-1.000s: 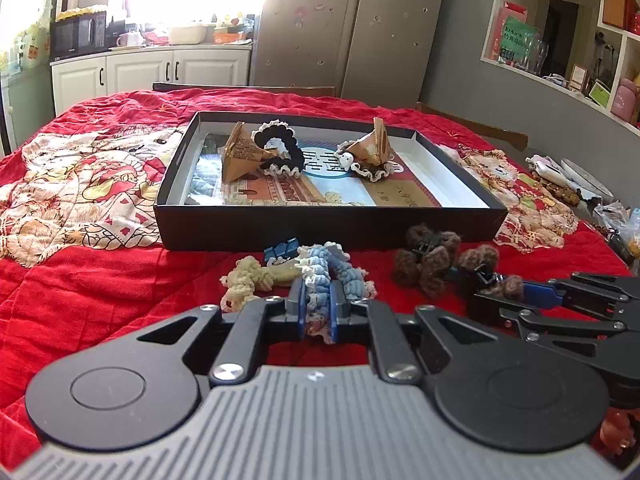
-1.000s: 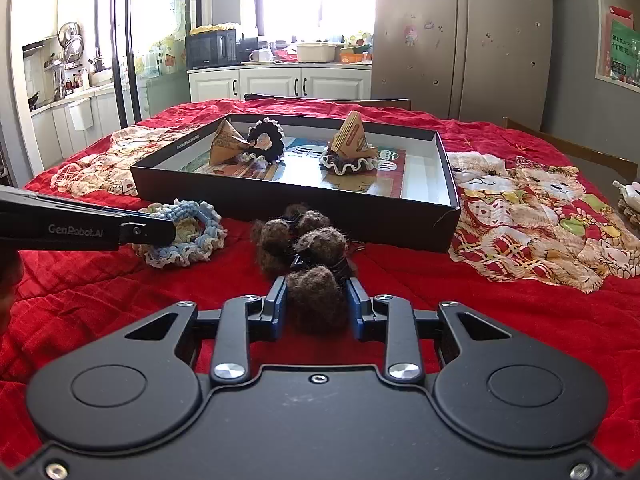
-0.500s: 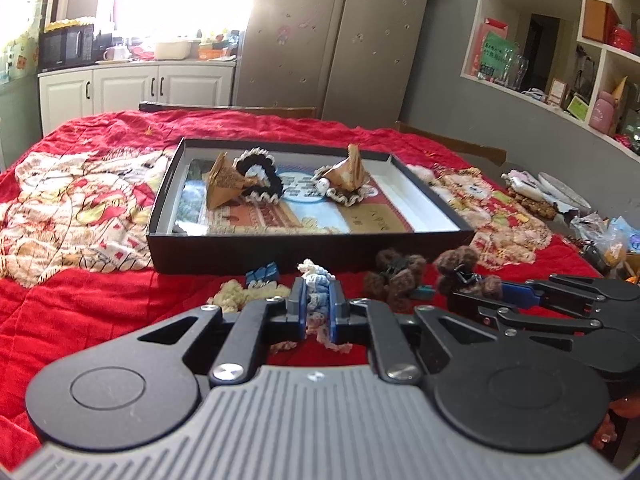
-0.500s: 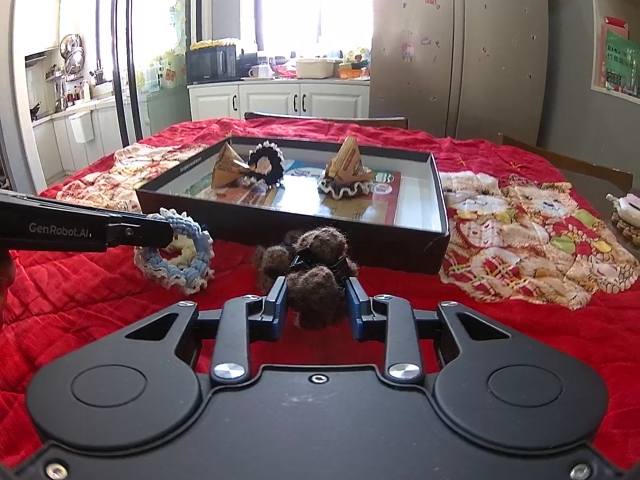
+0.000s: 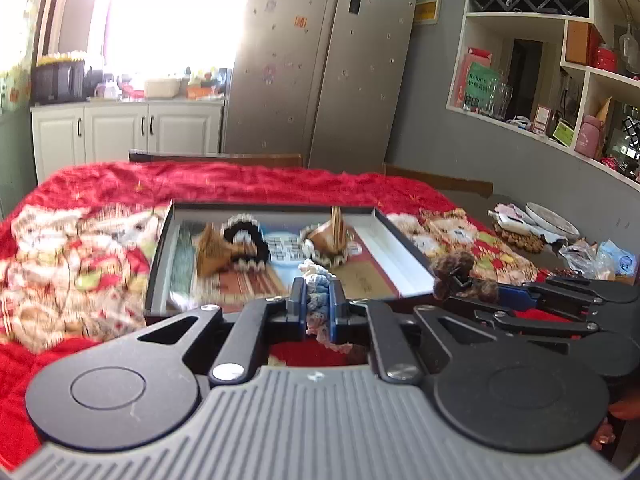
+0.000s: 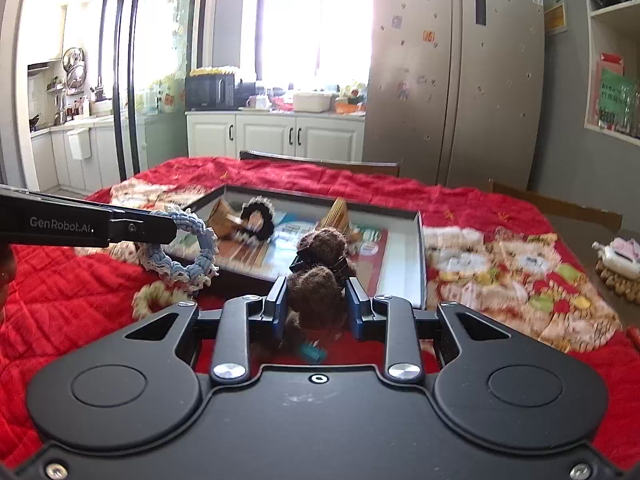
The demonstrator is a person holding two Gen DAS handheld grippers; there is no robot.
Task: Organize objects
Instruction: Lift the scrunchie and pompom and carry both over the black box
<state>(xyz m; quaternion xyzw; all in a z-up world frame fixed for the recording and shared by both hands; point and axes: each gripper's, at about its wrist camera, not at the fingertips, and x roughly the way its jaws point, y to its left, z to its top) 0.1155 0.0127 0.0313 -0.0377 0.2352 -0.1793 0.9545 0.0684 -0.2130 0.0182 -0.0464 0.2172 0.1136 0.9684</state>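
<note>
Crocheted blue scrunchie [image 5: 318,300] dangling from the clamped left gripper [image 5: 318,304], brown fuzzy clip [image 6: 316,292] bulging in the half-closed right gripper [image 6: 316,304], both risking snagging the black tray [image 6: 420,248] rim just ahead.

blurred: patterned cloth [image 6: 516,280] | half-hidden: cream scrunchie [image 6: 150,298] | cut off: plate [image 5: 552,224]

**Kitchen behind the red cloth**

A steel fridge [image 5: 324,64] stands at the back, dotted with small stickers. To its left run white cabinets [image 6: 276,136] carrying a black microwave [image 6: 210,91] and a pale tub [image 6: 312,101] under a bright window [image 5: 168,12]. At right, white shelves [image 5: 592,76] hold a pink bottle [image 5: 588,140] and glasses [image 5: 498,98]. A chair back [image 6: 320,162] shows behind the cloth.
</note>
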